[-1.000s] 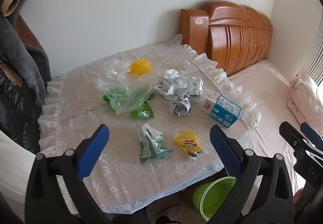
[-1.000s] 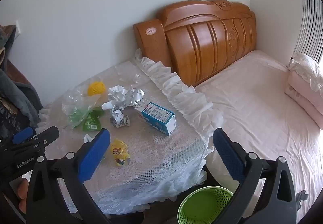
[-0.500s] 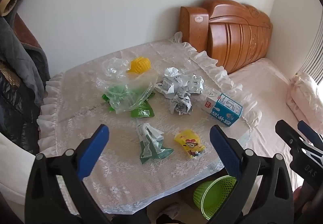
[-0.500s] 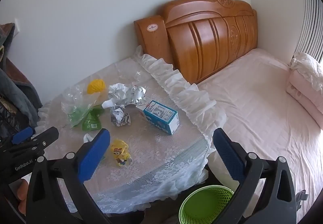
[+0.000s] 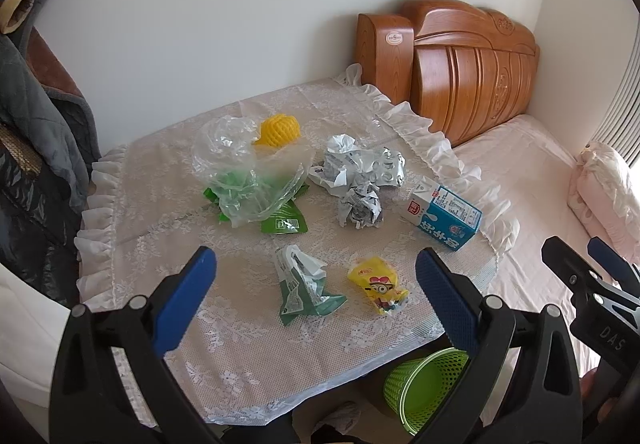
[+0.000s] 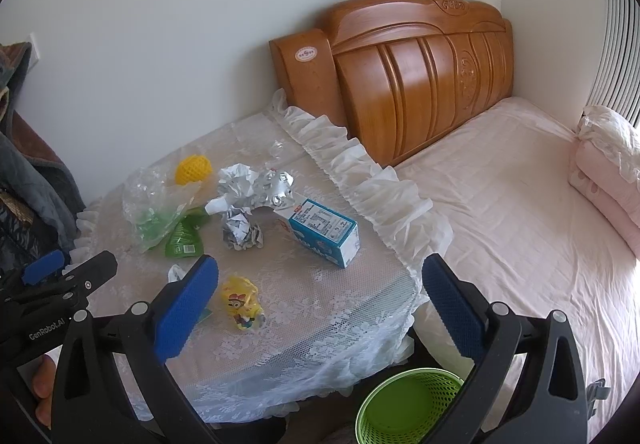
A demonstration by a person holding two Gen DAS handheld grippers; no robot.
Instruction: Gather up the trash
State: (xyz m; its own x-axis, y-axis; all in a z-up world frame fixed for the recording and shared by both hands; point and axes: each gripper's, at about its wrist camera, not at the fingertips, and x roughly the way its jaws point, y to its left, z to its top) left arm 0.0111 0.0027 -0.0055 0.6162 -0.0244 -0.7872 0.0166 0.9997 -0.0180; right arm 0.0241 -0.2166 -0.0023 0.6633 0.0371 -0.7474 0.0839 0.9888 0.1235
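Trash lies on a lace-covered table (image 5: 160, 180): a yellow minion wrapper (image 5: 378, 284), a green and white wrapper (image 5: 302, 290), a blue milk carton (image 5: 446, 218), crumpled paper (image 5: 360, 204), crumpled foil (image 5: 362, 164), a clear plastic bag (image 5: 248, 176) over green packets, and a yellow foam net (image 5: 278, 130). My left gripper (image 5: 316, 298) is open and empty, above the near wrappers. My right gripper (image 6: 320, 304) is open and empty, above the table's front right corner, near the minion wrapper (image 6: 240, 300) and the carton (image 6: 324, 232).
A green mesh bin (image 6: 408, 408) stands on the floor below the table's front edge, also in the left wrist view (image 5: 420, 384). A bed with a pink sheet (image 6: 520, 204) and wooden headboard (image 6: 400, 76) is at right. Dark clothes (image 5: 32, 124) hang at left.
Both grippers have moved slightly closer to the table and stay open. The trash has not moved.
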